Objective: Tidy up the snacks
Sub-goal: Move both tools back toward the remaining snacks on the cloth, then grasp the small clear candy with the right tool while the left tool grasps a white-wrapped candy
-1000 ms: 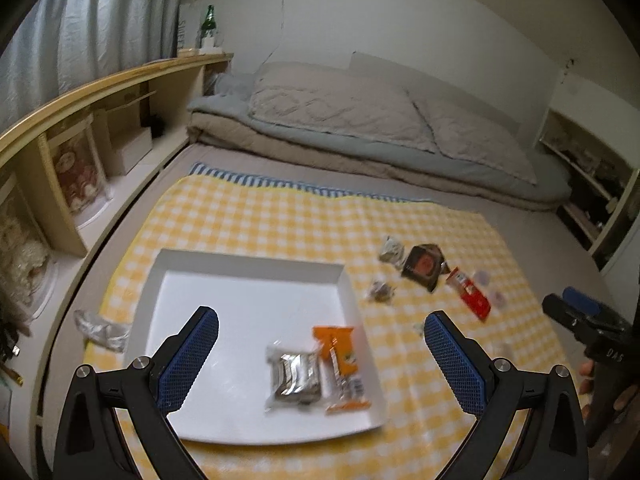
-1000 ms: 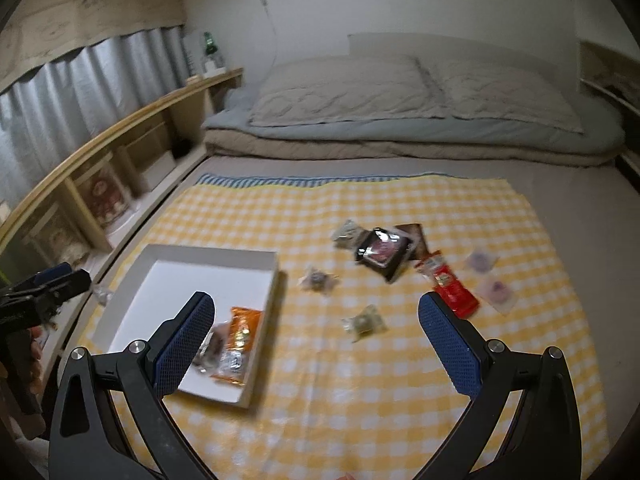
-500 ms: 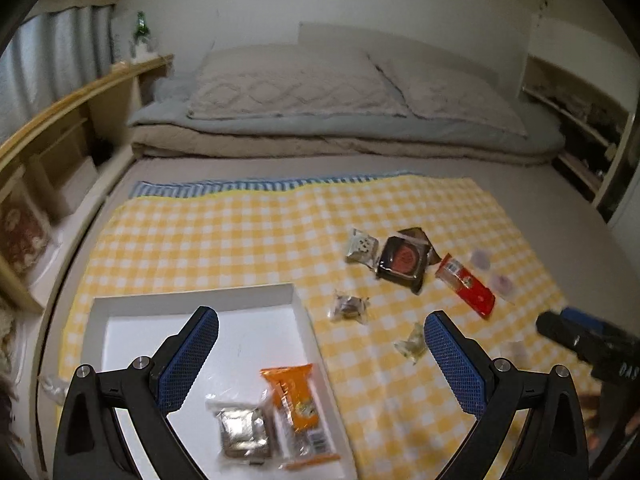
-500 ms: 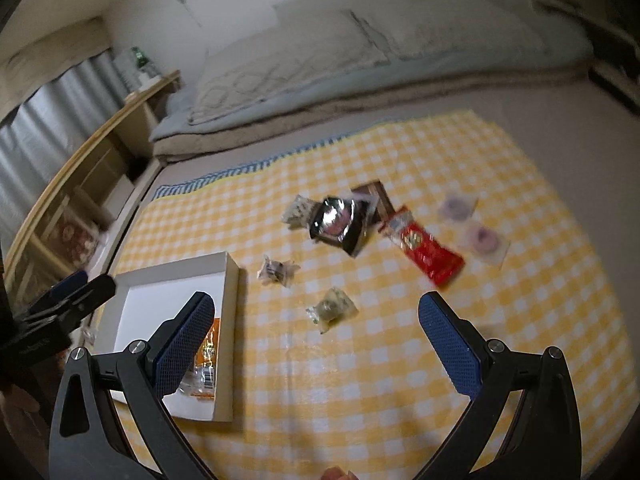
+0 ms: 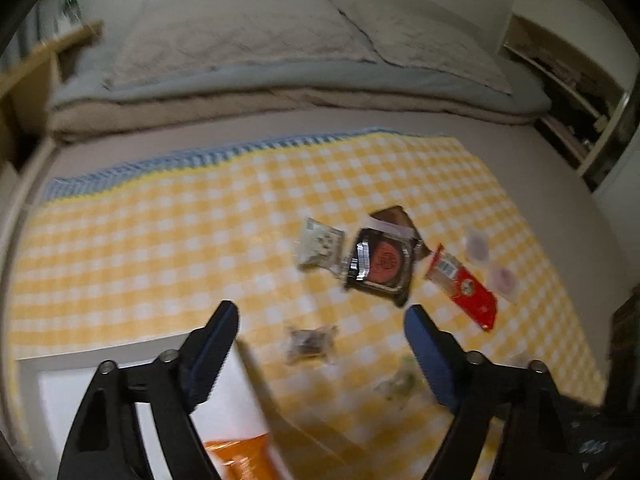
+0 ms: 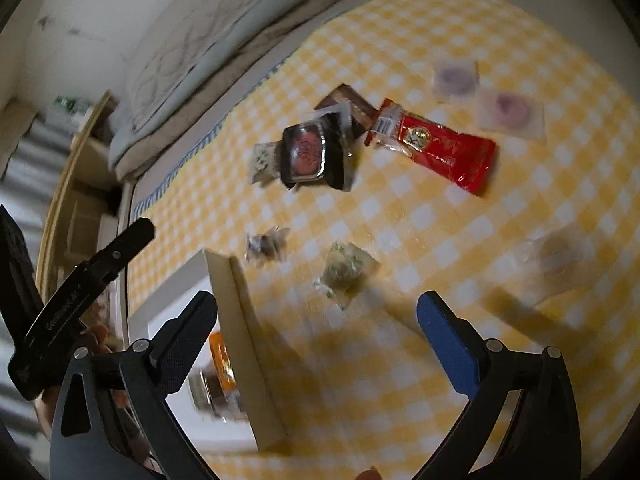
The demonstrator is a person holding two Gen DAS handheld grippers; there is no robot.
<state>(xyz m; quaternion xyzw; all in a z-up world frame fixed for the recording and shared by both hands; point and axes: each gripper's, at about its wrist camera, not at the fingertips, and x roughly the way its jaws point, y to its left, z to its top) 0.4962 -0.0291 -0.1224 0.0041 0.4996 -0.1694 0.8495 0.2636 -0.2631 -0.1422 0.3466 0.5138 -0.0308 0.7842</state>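
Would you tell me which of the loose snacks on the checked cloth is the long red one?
It is the red wrapped bar, lying flat right of the dark packet with the red circle. The other loose snacks are small, pale or clear packets.

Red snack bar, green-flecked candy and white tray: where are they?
Red snack bar (image 6: 436, 148), right wrist view, middle of wrapper.
Green-flecked candy (image 6: 344, 274), right wrist view, wrapper centre.
White tray (image 6: 244, 344), right wrist view, side wall.

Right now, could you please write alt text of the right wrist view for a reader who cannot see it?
The open right gripper, holding nothing, points down at a yellow-and-white checked cloth strewn with wrapped snacks: a red rectangular packet, a black packet with a red circle and a small clear greenish packet. At lower left, a white cardboard tray holds an orange packet.
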